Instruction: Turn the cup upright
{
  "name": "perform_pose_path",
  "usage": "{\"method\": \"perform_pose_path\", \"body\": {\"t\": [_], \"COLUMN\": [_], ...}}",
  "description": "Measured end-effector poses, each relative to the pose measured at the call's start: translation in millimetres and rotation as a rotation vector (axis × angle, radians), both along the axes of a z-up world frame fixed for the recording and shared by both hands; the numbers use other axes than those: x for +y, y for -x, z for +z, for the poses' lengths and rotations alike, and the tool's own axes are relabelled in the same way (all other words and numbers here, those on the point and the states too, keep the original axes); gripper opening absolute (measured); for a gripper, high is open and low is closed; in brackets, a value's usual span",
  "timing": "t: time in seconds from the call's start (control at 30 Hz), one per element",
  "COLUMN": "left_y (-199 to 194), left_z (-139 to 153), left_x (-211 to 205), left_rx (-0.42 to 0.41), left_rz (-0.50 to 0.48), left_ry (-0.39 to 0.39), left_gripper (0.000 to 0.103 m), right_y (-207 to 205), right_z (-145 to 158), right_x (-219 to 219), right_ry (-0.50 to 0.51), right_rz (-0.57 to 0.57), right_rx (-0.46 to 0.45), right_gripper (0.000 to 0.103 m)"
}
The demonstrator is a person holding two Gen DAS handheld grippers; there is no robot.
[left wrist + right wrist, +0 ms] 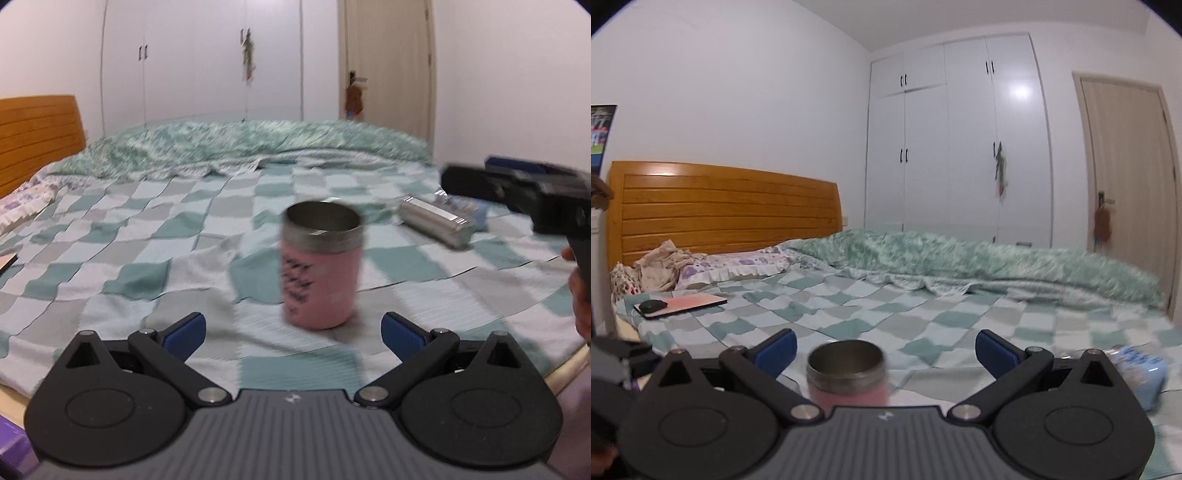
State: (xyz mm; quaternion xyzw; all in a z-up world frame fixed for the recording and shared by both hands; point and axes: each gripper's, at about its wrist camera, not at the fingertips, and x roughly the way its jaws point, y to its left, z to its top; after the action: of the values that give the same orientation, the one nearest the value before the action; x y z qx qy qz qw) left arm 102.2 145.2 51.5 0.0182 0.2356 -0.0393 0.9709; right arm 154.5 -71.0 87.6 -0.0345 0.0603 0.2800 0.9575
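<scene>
Left wrist view: cup (pixel 320 266), pink with steel rim, upright on bed (pixel 147 229), mouth up, blurred, printing unreadable; left tool (pixel 293 330) spread wide, gripping nothing, cup just beyond its tips. Right tool (pixel 517 192) at frame edge, side-on, opening not discernible here. Steel cylinder (pixel 436 225) lying behind, blurred. Right wrist view: right tool (pixel 885 350) spread wide, cup (pixel 846 373) between pads untouched, base hidden; blue item (pixel 1141 373) partly cut off
</scene>
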Motion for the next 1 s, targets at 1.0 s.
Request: {"method": "perform_pose_path", "body": {"t": [1.0], "left_y": [97], "left_z": [-57], "left_x": [-141], "left_rx": [-0.389], "left_rz": [0.105], "left_ry": [0.024], "left_gripper": [0.103], "right_y": [128], "right_z": [-92], "right_x": [-180], "right_ry": [0.003], "right_rz": [-0.366], "right_rx": [-0.06], "right_gripper": [0.103]}}
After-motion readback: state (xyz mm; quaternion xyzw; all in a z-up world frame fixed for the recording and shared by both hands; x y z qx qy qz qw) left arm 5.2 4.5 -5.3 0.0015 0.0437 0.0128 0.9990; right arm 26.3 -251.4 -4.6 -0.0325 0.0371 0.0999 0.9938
